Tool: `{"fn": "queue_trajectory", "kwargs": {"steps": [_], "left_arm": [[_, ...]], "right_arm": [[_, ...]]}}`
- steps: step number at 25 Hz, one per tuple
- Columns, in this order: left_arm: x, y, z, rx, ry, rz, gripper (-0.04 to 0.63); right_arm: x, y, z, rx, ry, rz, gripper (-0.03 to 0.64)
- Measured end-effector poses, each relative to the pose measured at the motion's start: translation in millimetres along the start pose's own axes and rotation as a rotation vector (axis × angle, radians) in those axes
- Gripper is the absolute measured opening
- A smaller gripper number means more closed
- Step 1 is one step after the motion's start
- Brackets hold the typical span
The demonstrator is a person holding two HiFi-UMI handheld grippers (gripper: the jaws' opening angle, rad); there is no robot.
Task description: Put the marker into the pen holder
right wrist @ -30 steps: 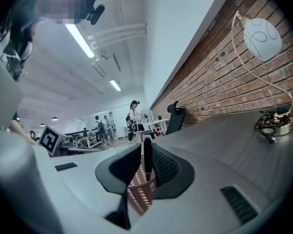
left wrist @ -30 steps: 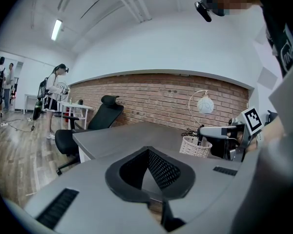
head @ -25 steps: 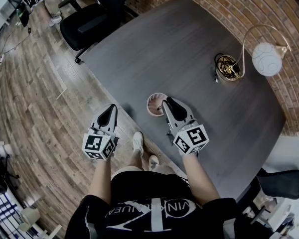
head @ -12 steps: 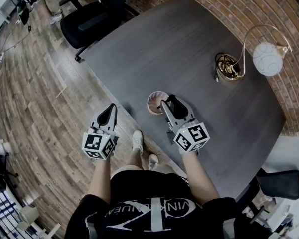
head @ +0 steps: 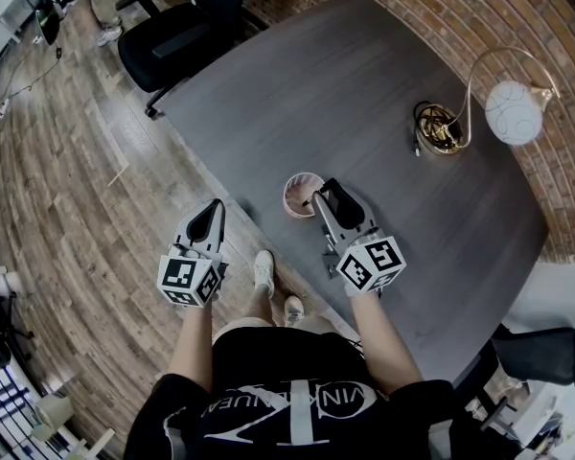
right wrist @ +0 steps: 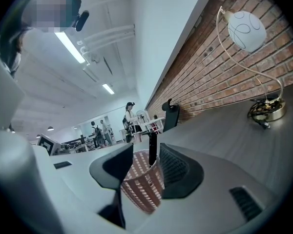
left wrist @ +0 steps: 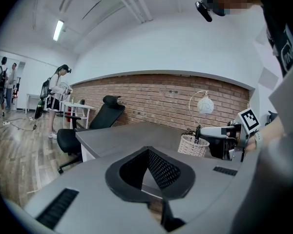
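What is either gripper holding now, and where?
Nothing. The right gripper has just opened its jaws around the marker, which stands free in the pen holder. The left gripper is shut on nothing.

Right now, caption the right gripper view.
Right gripper, jaws just opened, around black marker standing in pink mesh pen holder.

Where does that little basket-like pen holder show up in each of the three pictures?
Head view: pen holder at the table's near edge, left of the right claw.
Left gripper view: right of centre, on the table, below the lamp.
Right gripper view: low centre, between the right claw's jaws, which have just been opening.
Shared landmark: the lamp.
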State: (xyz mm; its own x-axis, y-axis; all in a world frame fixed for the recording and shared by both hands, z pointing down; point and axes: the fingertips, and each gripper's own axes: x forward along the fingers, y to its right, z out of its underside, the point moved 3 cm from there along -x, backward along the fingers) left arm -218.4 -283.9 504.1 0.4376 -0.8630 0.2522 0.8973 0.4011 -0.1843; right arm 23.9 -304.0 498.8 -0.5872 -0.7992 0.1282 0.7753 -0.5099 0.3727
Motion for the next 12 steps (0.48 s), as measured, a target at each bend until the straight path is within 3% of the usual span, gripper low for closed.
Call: {"fn": "queue_trajectory", "kwargs": {"steps": [12], "left_arm": [[-9.5, 11.0, 1.0, 0.002, 0.006, 0.004, 0.014]], "right_arm": [[-17.0, 3.6, -4.0, -0.001, 0.008, 0.036, 0.159]]}}
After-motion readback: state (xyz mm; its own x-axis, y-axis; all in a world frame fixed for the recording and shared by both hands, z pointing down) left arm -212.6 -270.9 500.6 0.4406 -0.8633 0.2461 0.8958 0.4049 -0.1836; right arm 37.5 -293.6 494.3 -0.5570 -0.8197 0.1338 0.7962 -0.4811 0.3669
